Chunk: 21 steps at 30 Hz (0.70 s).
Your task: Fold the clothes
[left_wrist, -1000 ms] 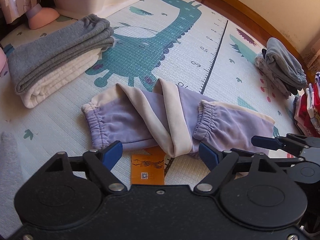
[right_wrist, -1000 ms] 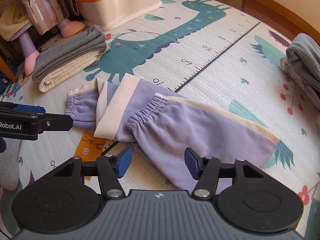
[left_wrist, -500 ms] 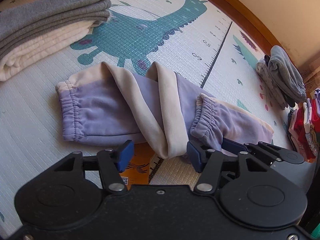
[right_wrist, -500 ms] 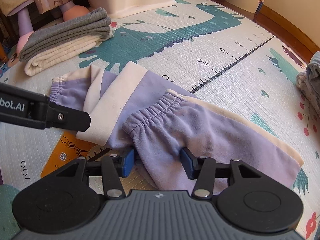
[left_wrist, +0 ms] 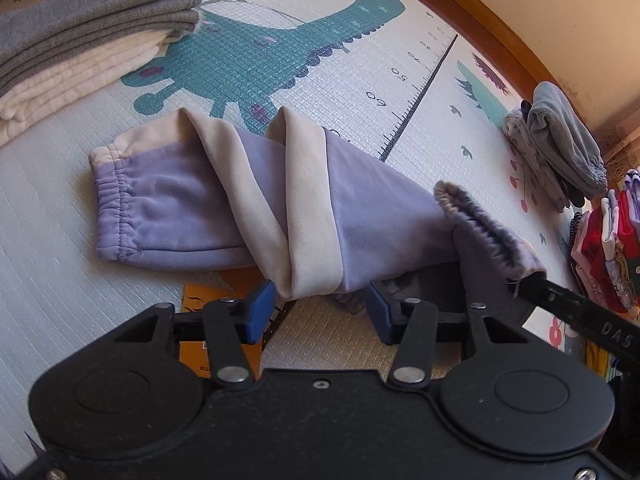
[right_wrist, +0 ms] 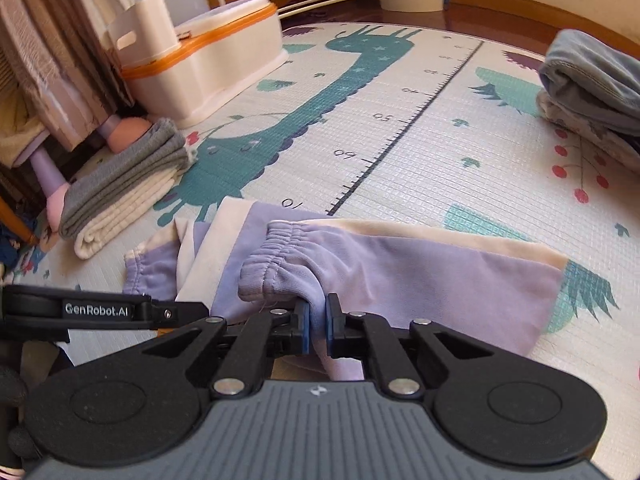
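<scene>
The lilac trousers [left_wrist: 256,208] lie crumpled on the play mat [left_wrist: 360,60], and the step in hand looks like straightening them before any fold. The right tool [right_wrist: 318,320] is pinched tight on the fabric just below one elastic cuff [right_wrist: 276,260], lifting it, while the left tool [left_wrist: 320,308], jaws spread wide and holding nothing, hovers at the twisted cream-striped middle. Next, the left likely needs to grip there. The white orange-rimmed bin [right_wrist: 208,56] hides its contents.

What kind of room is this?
Probably a child's room or playroom at home: a play mat with a dinosaur height chart covers the floor, with folded clothes and a storage box.
</scene>
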Each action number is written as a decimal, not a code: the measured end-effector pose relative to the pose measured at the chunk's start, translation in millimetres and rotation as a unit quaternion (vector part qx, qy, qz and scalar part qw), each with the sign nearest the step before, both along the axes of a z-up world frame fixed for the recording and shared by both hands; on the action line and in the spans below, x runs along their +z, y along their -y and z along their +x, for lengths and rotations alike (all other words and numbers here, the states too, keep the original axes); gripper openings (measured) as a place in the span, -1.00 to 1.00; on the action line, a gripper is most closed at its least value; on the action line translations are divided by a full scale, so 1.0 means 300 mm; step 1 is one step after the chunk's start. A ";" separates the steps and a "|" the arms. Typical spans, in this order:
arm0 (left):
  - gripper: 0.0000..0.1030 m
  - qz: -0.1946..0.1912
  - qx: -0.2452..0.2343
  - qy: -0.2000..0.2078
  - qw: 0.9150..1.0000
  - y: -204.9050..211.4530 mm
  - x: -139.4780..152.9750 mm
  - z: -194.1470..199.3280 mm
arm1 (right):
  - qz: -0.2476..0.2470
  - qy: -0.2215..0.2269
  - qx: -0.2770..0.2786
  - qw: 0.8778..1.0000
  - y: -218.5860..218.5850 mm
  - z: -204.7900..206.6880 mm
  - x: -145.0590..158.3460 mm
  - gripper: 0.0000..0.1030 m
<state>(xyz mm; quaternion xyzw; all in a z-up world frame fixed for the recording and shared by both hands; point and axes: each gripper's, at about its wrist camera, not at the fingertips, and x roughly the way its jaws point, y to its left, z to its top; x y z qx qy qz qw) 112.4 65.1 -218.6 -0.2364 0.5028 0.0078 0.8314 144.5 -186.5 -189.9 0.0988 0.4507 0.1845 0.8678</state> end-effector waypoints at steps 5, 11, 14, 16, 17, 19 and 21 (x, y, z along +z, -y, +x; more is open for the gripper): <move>-0.04 0.006 -0.007 -0.004 1.000 0.039 0.007 -0.022 | 0.066 -0.015 -0.094 0.993 0.180 -0.009 0.050 -0.84; -0.04 0.013 -0.021 -0.006 1.000 0.091 0.018 -0.036 | 0.114 -0.032 -0.210 0.971 0.437 -0.070 0.035 -0.85; -0.04 0.017 -0.028 -0.007 0.999 0.117 0.018 -0.041 | 0.123 -0.039 -0.246 0.961 0.528 -0.104 0.021 -0.85; -0.04 0.020 -0.032 -0.009 0.999 0.133 0.015 -0.044 | 0.126 -0.042 -0.266 0.955 0.581 -0.122 0.014 -0.86; -0.04 0.021 -0.033 -0.010 0.999 0.140 0.013 -0.046 | 0.126 -0.043 -0.274 0.952 0.605 -0.131 0.010 -0.87; -0.04 0.023 -0.035 -0.012 0.999 0.154 0.008 -0.048 | 0.124 -0.045 -0.291 0.948 0.657 -0.148 0.001 -0.87; -0.04 0.025 -0.036 -0.014 0.999 0.162 0.001 -0.050 | 0.122 -0.045 -0.302 0.944 0.698 -0.161 -0.005 -0.87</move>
